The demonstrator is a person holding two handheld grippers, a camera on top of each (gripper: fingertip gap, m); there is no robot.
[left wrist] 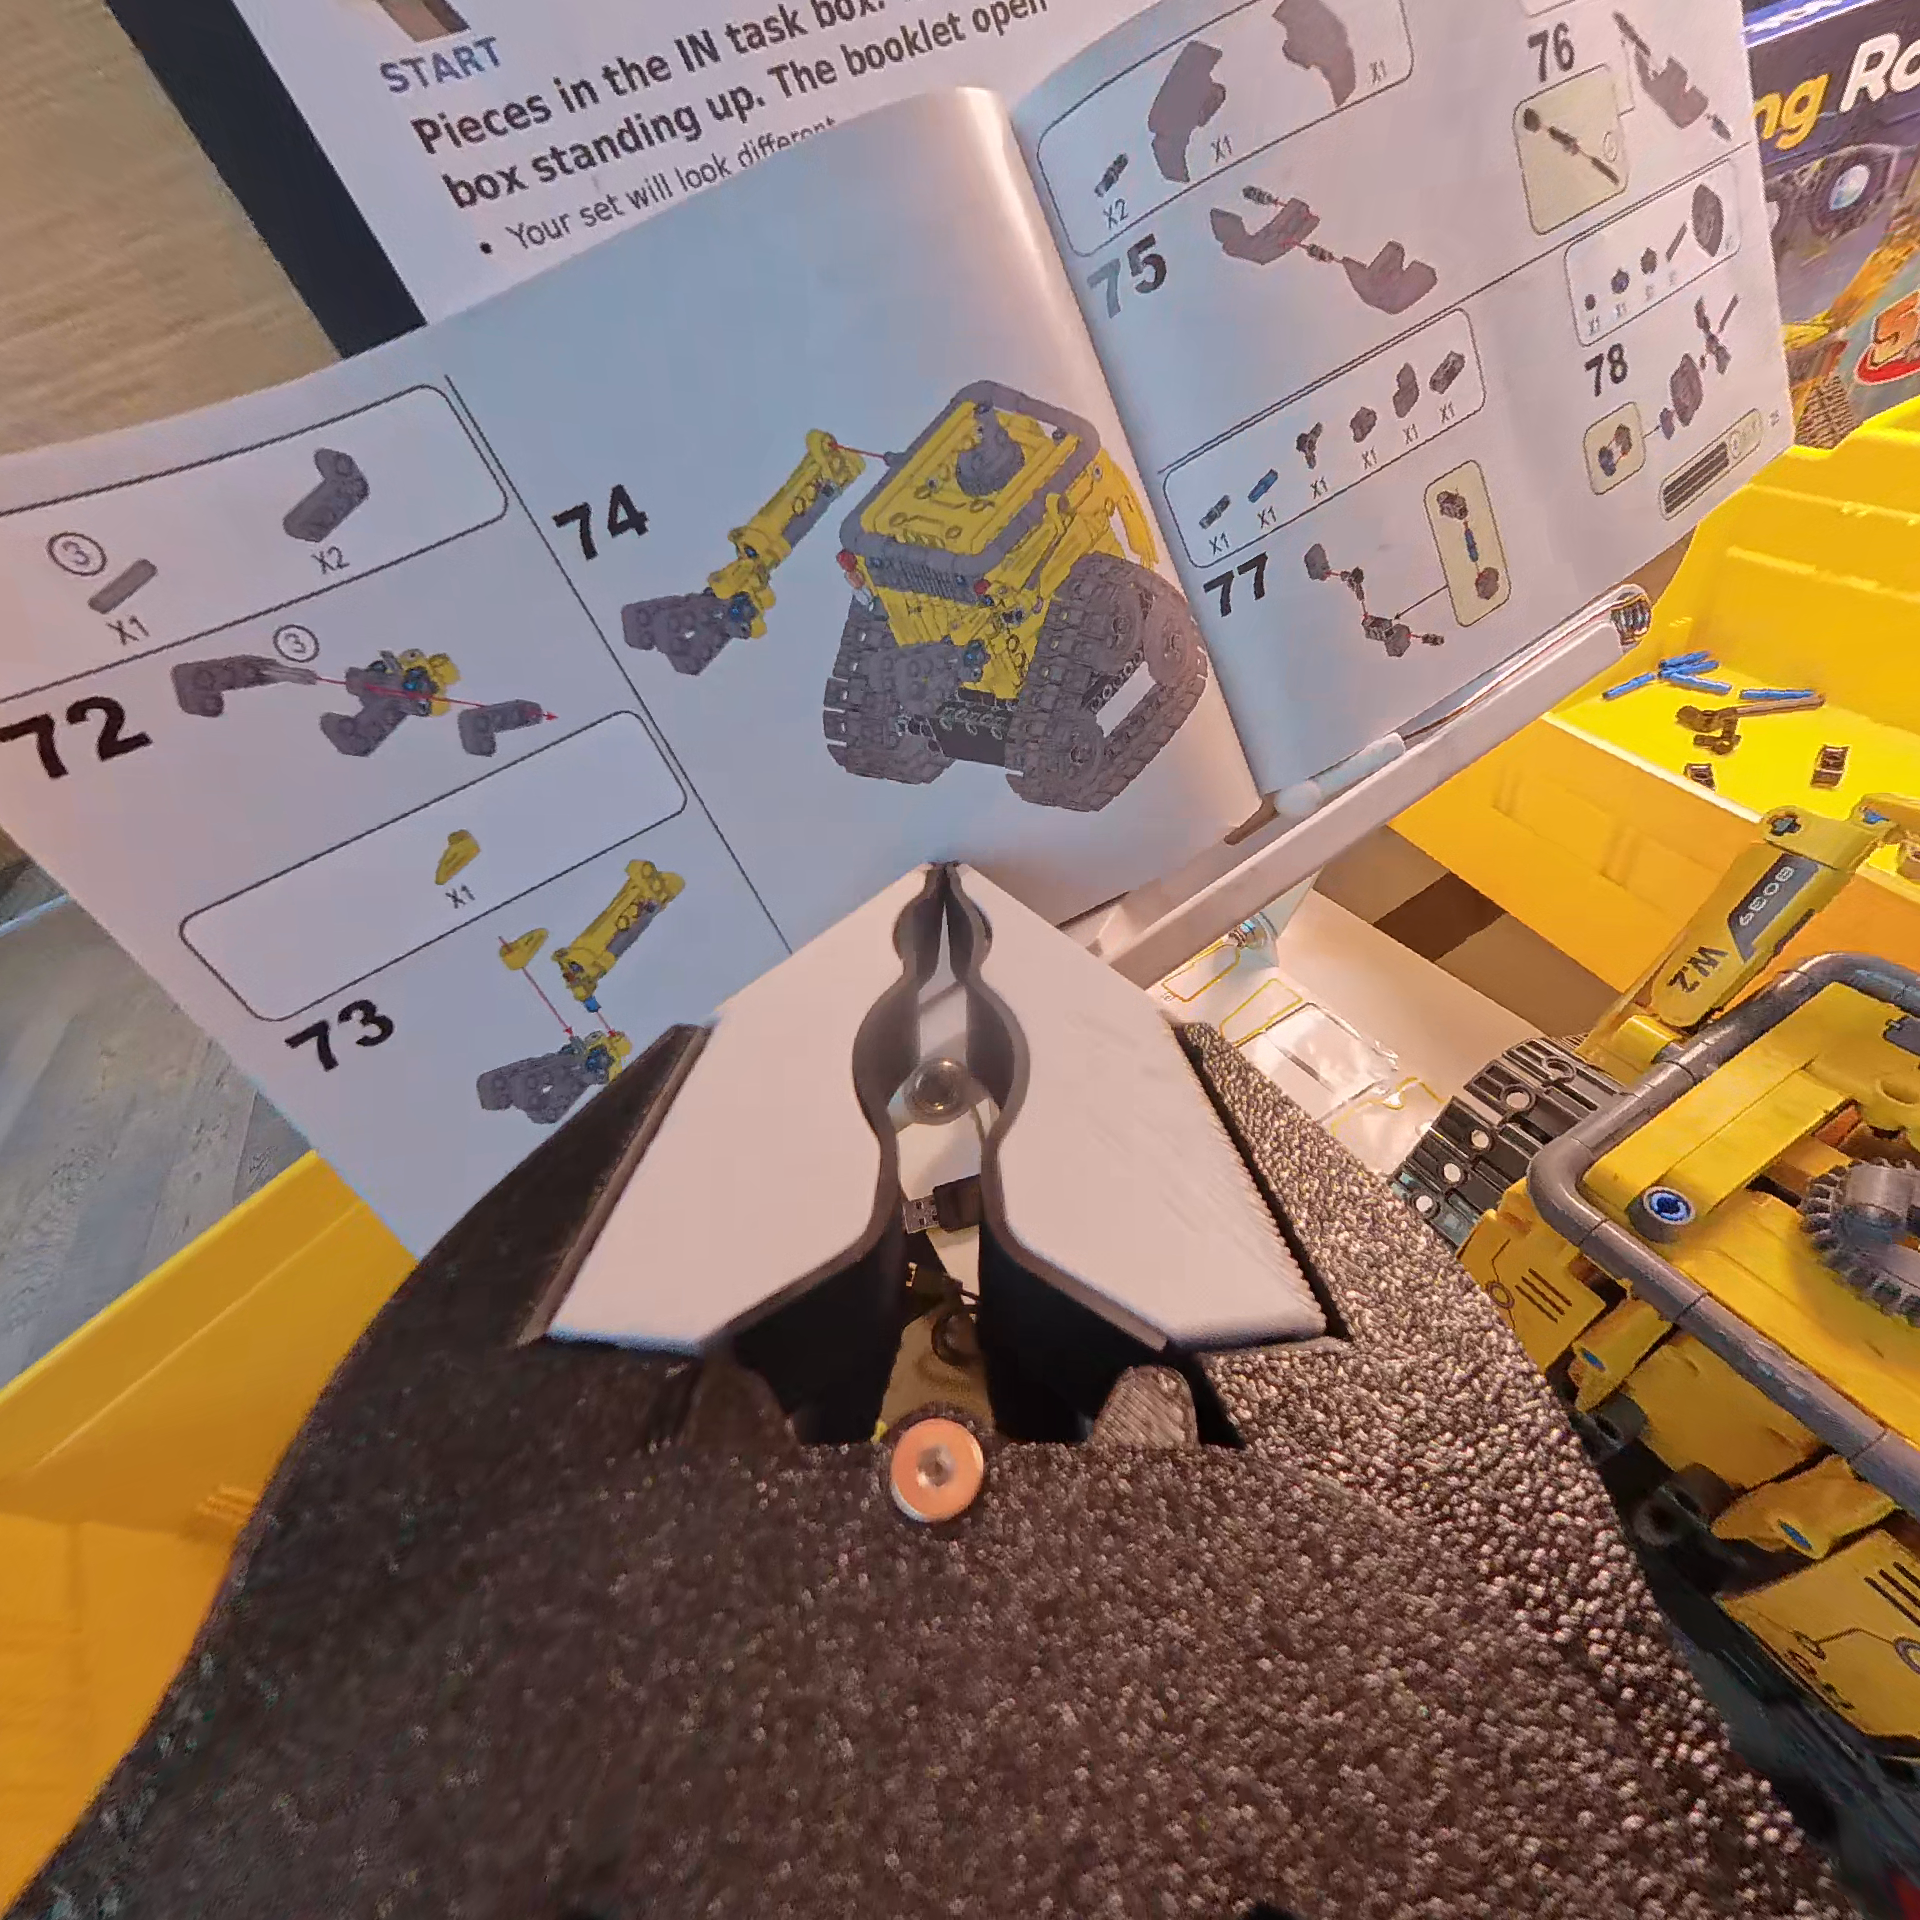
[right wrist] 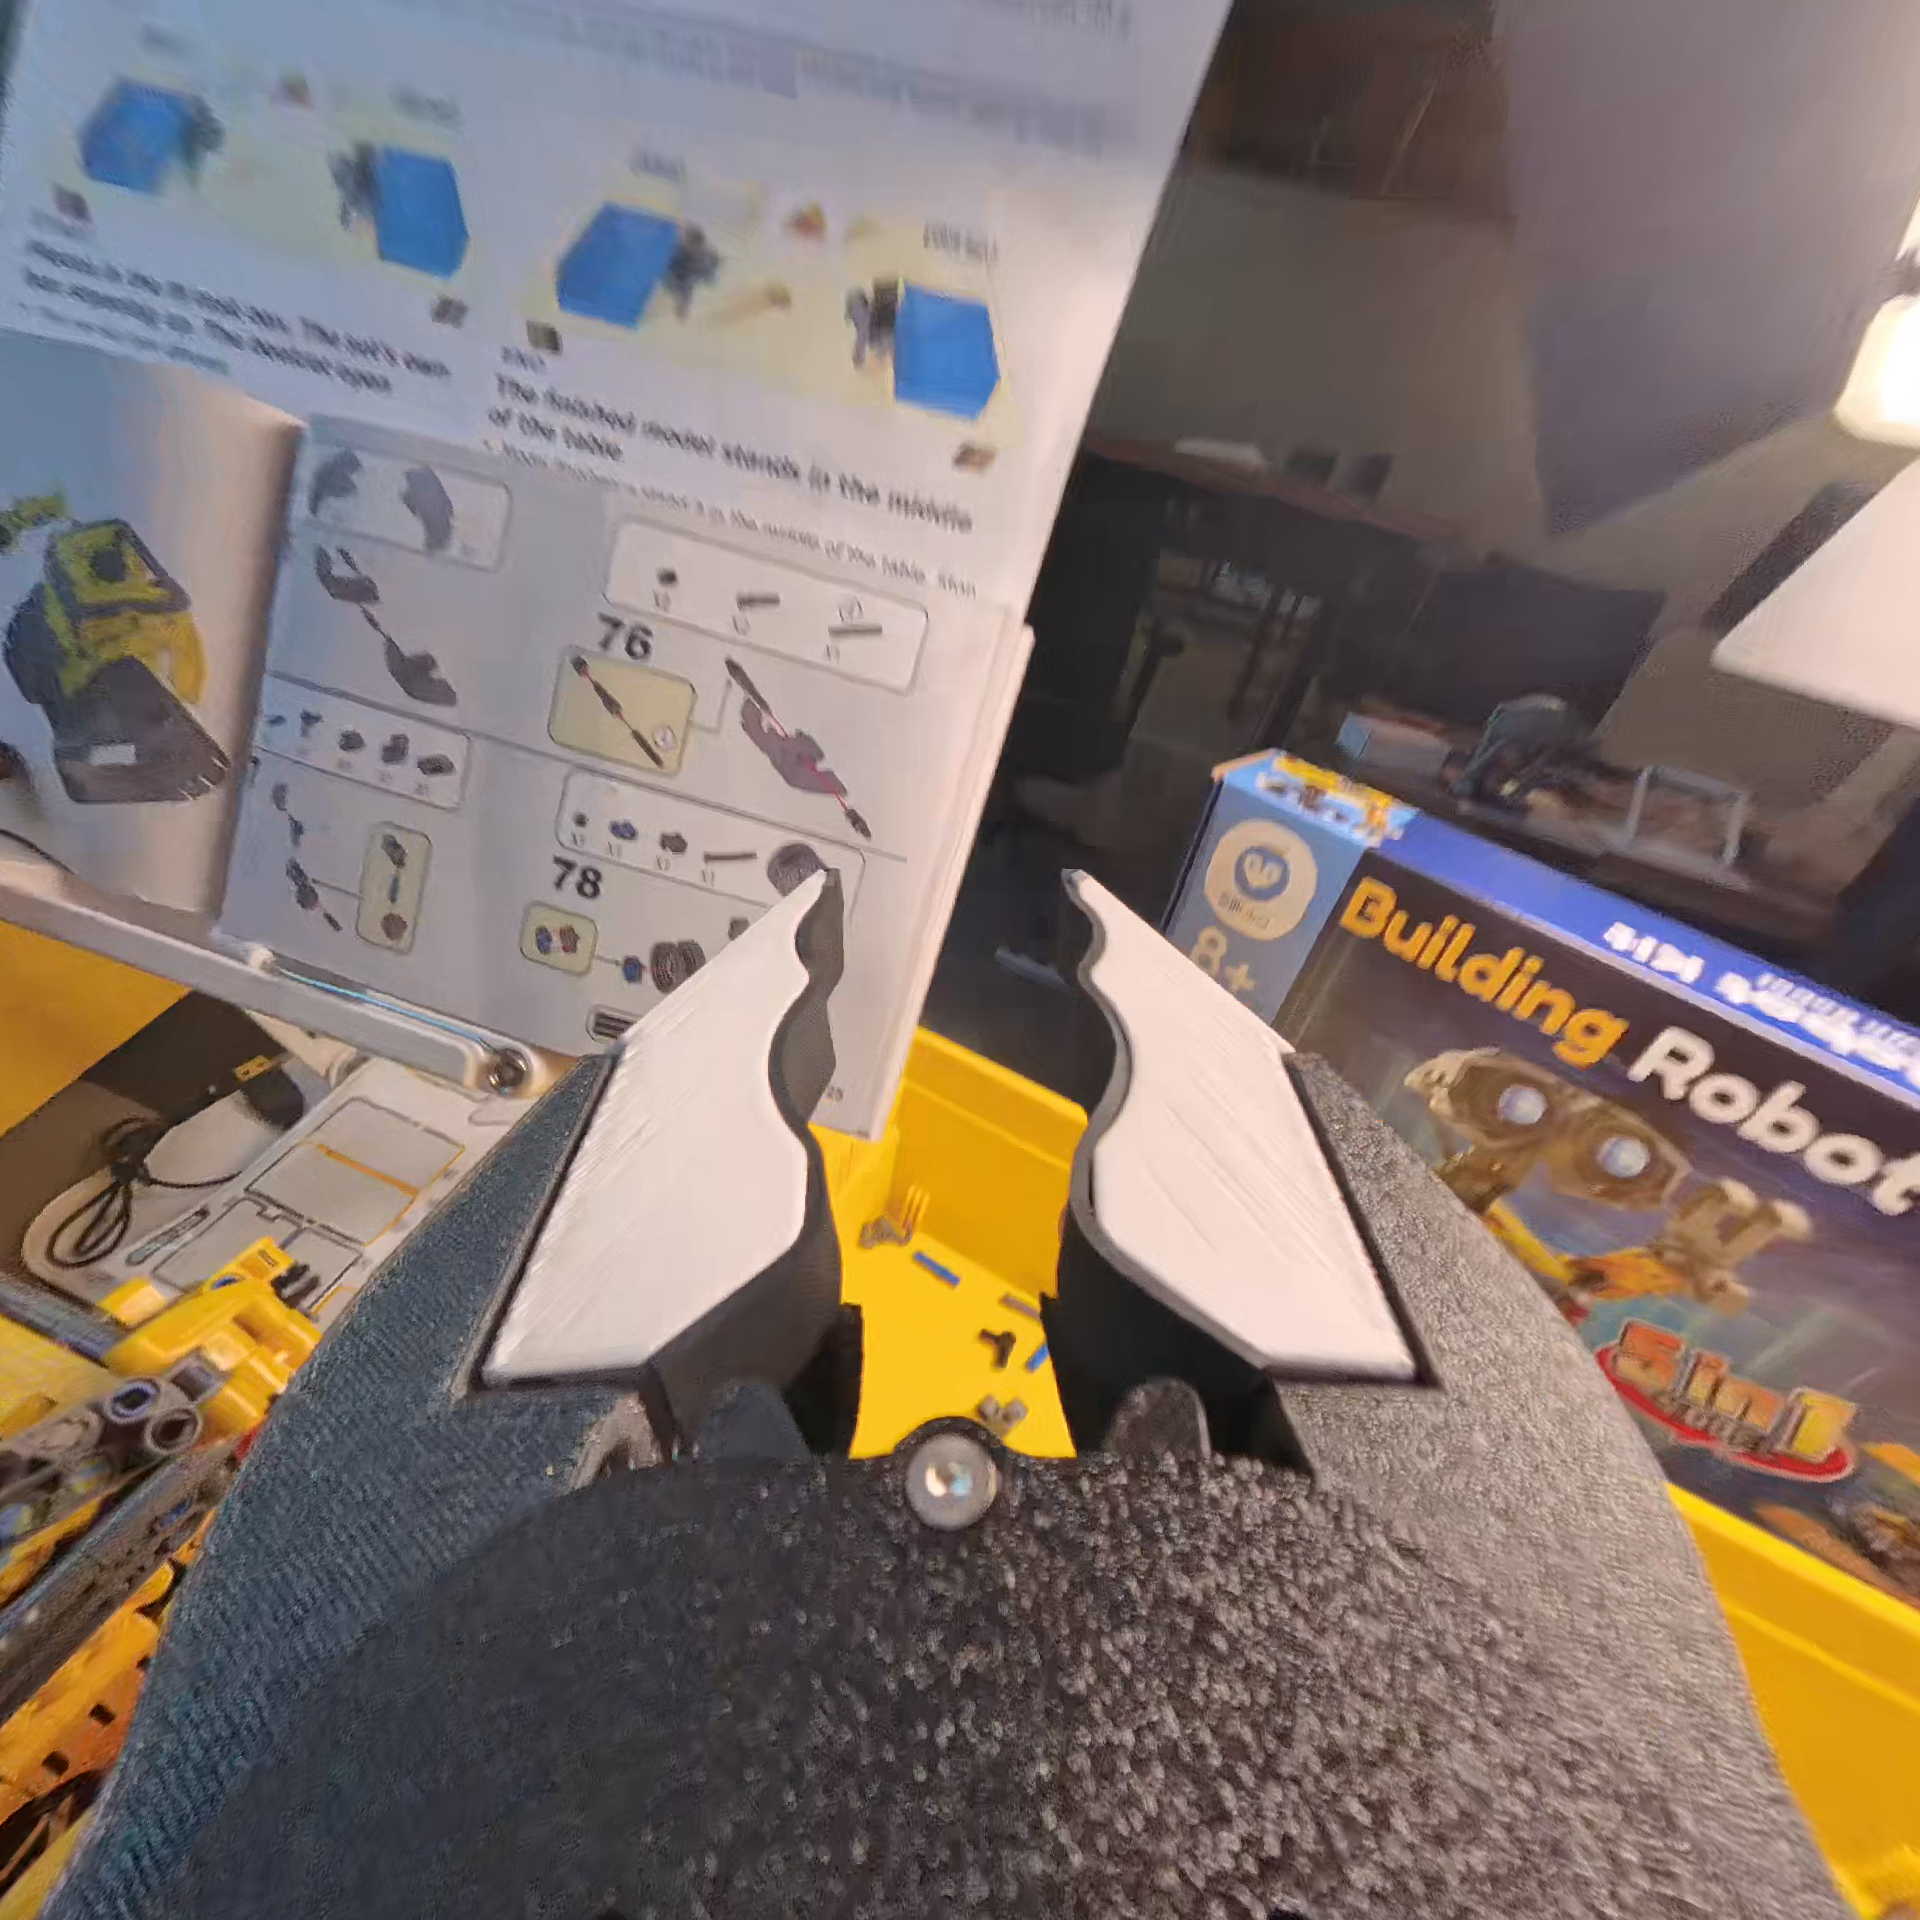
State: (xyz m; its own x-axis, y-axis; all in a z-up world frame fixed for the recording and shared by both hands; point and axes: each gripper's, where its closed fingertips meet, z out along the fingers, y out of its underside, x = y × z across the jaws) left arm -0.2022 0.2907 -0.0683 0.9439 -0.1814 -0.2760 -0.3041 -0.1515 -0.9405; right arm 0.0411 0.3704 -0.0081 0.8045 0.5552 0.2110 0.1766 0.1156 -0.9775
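Yellow bins [right wrist: 977, 1101] hold loose parts [right wrist: 997, 1340]; booklet [left wrist: 831, 436] propped at far side, model [left wrist: 1714, 1195] right. Left gripper [left wrist: 943, 883]: tips together, empty, at booklet's lower edge. Right gripper [right wrist: 945, 894]: jaws apart, empty, above parts; box [right wrist: 1621, 1122] right.

Legible print marks the open instruction booklet [left wrist: 831, 364], the white sheet [left wrist: 623, 114] behind it, and the blue box [right wrist: 1610, 1143].

The left gripper [left wrist: 945, 883] and right gripper [right wrist: 945, 894] are cased in rough, grainy black plastic, with matt white finger plates showing fine printed ridges and a bright metal screw [left wrist: 935, 1470] at each base. The booklet [left wrist: 727, 436] is printed on smooth, faintly glossy paper. The model [left wrist: 1714, 1247] is built of glossy yellow and grey plastic. The box [right wrist: 1621, 1143] is glossy printed card.
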